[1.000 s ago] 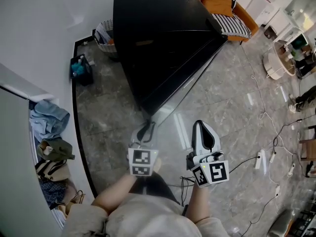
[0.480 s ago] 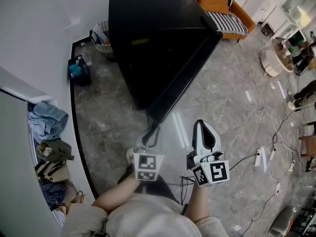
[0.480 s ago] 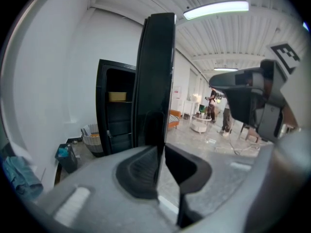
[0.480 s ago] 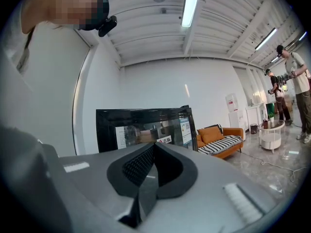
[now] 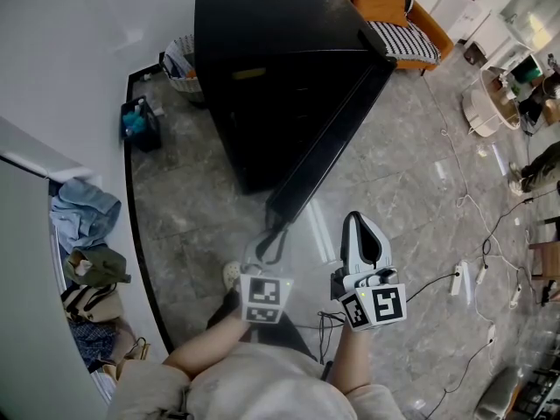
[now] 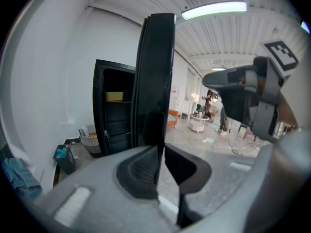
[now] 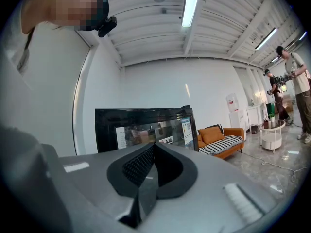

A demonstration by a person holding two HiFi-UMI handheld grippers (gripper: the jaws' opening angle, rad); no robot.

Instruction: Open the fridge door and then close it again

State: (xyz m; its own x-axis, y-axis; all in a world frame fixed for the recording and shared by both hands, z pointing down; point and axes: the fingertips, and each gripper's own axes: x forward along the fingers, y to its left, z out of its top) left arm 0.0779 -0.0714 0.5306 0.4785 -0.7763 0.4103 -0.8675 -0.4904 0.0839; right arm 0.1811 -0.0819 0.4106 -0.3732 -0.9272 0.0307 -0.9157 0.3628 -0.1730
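The left claw (image 5: 269,237) is closing on the edge of the open fridge door (image 5: 337,138), in the middle below the black fridge (image 5: 262,59), so it should hold tight and push slowly; the right claw (image 5: 363,237) is clenched, empty.

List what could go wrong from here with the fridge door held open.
1. The left hand-held gripper has only the thin edge of the open fridge door between its closing jaws, so it might slip off mid-swing.
2. A power strip and its cable lie on the floor near the person, which could trip them.
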